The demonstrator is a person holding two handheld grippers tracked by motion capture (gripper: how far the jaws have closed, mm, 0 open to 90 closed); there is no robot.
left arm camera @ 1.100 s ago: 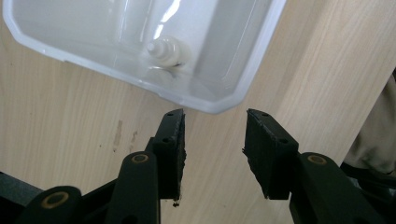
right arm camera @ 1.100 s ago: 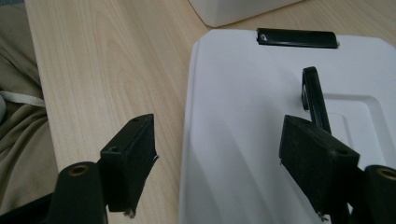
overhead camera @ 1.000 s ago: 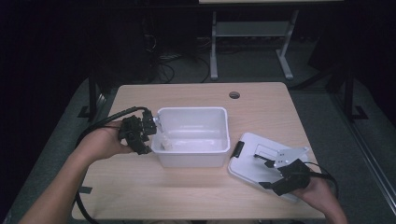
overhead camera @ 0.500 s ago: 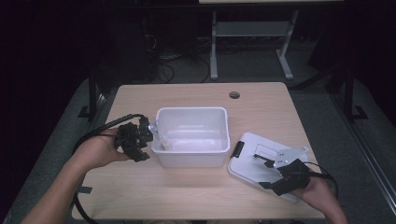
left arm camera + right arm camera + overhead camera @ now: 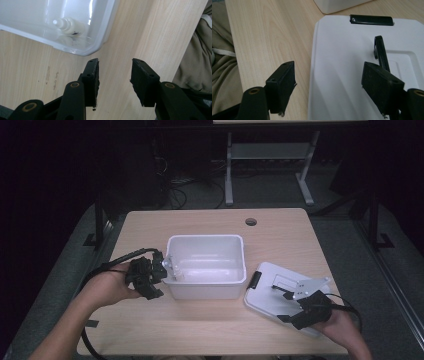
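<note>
While your left gripper sits at the left wall of the white bin, its jaws stand apart with nothing between them, only bare table under the pads; the bin is open-topped and holds one small white bottle, lying on its side near the corner closest to that gripper; nothing else can be made out inside. Your right gripper rests over the white lid, which lies flat on the table just right of the bin; its jaws are spread wide, straddling the lid's edge without pressing it; the lid carries a black latch at its near end.
</note>
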